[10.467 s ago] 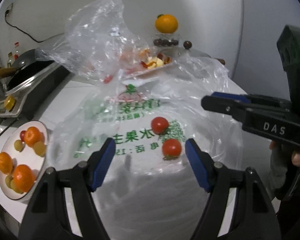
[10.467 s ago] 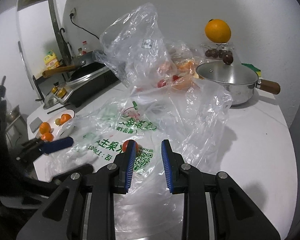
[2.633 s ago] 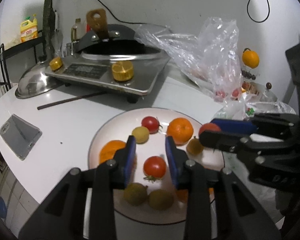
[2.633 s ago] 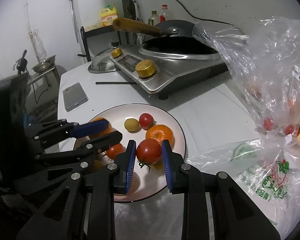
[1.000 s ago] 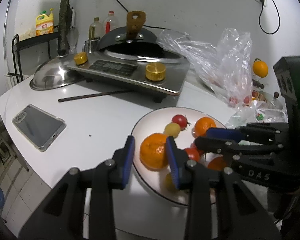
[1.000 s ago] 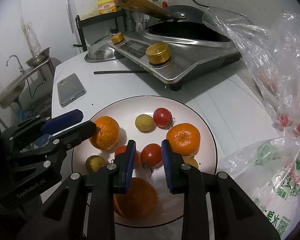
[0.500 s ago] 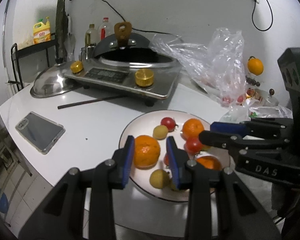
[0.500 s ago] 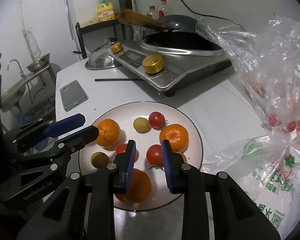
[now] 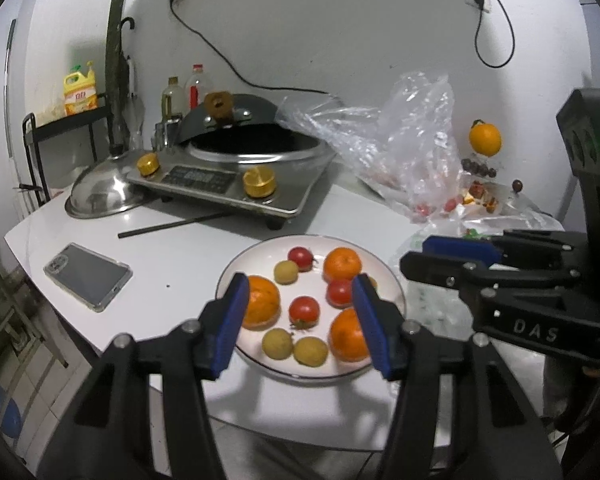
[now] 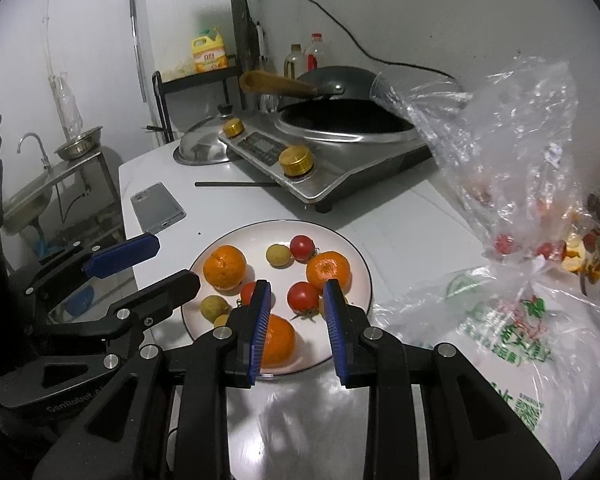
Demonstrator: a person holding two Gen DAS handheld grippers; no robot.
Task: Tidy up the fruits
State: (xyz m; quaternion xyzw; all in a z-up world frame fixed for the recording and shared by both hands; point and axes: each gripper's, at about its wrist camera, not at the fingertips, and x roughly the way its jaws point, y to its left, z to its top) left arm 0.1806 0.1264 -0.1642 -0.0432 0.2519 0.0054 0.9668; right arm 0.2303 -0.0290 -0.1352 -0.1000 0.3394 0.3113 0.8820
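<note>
One white table (image 9: 188, 256), largest item, carries everything listed. One steel cooktop (image 9: 236, 184) with a dark wok (image 9: 256, 146) stands at twelve o'clock of the plate. Clear plastic bags (image 10: 500, 152) are heaped at two o'clock; small red fruits show dimly through the film, their count uncertain. One domed steel lid (image 9: 100, 192) lies at ten o'clock. One white plate (image 9: 236, 268) sits near the table's front edge and holds the fruits: three oranges (image 9: 342, 264), three tomatoes (image 9: 304, 310) and some small yellow-brown fruits (image 9: 286, 272), loosely spread.

Left gripper (image 9: 298, 320): suspended above the plate's near half, jaws opening, nothing between the pads. Right gripper (image 10: 296, 314): suspended above the plate's near edge, jaws at their narrowest setting with a gap between the pads, holding nothing.

One phone (image 9: 88, 276) lies at nine o'clock, well apart from the plate. One orange (image 9: 485, 140) sits on a stand at two o'clock, by the wall.
</note>
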